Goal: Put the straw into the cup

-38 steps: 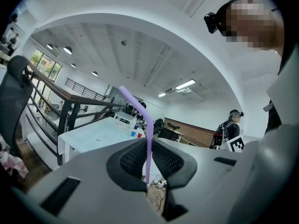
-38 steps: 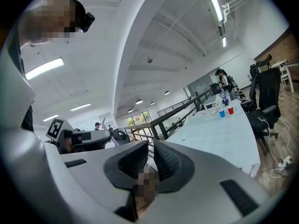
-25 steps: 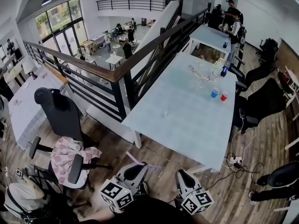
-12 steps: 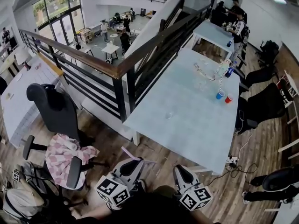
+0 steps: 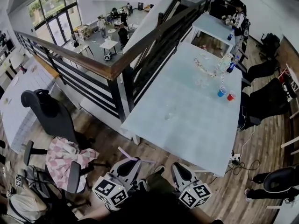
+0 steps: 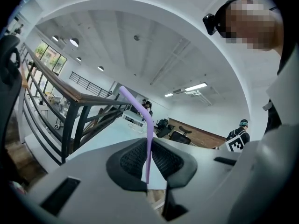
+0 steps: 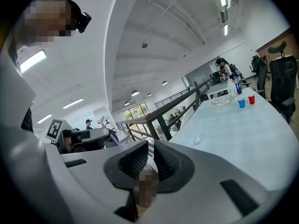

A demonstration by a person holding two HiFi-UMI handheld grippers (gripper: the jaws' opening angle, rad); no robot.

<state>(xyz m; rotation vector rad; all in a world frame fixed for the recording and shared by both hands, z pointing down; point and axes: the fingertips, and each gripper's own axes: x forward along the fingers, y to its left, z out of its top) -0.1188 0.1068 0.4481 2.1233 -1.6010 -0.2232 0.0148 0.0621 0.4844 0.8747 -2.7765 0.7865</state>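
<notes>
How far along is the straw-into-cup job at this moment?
Done: the left hand-held gripper is shut on the purple straw. In hand: the approach; it sits short of the table. Left: reach the clear cup and put the straw in. The right hand-held gripper is empty.

At lower centre the right gripper [image 7: 149, 149] shows its jaws slightly apart and empty. Right of centre, a clear cup [image 7: 196, 140] sits on the pale table [image 7: 245, 132].

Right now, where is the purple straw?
In the left gripper view, the straw is pinched in the left gripper, low at the head view's left, short of the long table.
</notes>
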